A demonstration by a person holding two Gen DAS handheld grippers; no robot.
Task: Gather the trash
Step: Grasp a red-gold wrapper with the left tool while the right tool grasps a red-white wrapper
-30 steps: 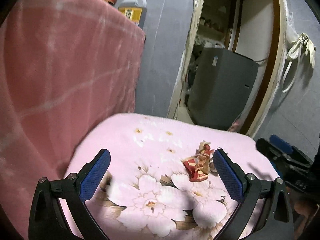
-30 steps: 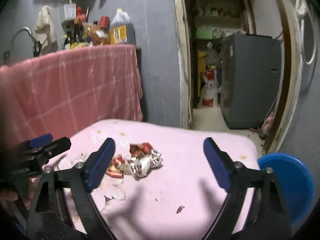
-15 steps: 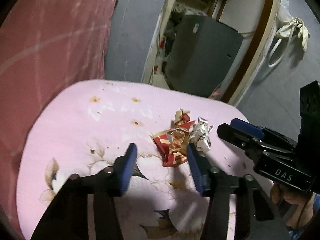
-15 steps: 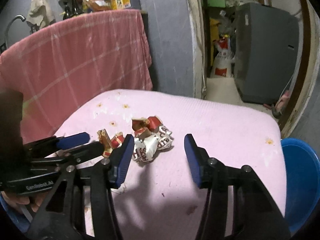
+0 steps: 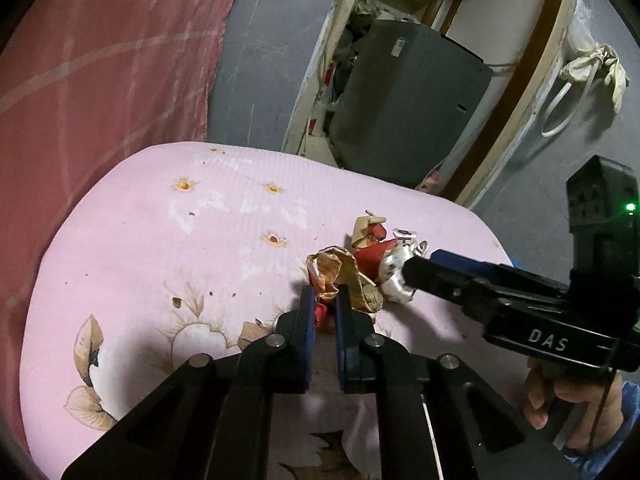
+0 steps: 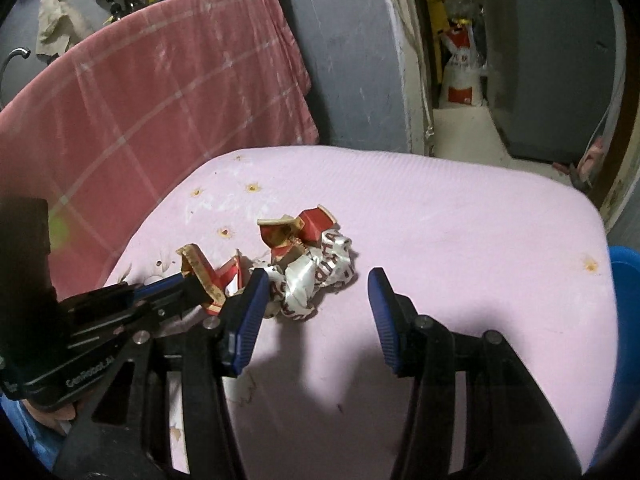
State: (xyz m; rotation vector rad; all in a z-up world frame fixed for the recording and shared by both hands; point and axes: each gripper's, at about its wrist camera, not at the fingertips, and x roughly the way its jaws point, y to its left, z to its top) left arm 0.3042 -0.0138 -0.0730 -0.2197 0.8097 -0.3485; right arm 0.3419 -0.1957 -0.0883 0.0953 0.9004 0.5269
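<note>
Where your left wrist camera looks down, your left tongs (image 5: 321, 300) have just been closing and now pinch the red-and-gold wrapper (image 5: 334, 270) on the pink floral table (image 5: 160, 240); the silver wrapper (image 5: 394, 276) lies at its three o'clock. In the right wrist view, your right tongs (image 6: 316, 292) stand apart, the silver wrapper (image 6: 316, 276) between them, touching the pad at nine o'clock.

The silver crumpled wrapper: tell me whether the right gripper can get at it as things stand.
Probably yes. The right gripper stands open, with the silver crumpled wrapper lying just ahead between its fingers and nothing covering it. The left gripper, shut on the red and gold wrapper beside it, crowds that side.
</note>
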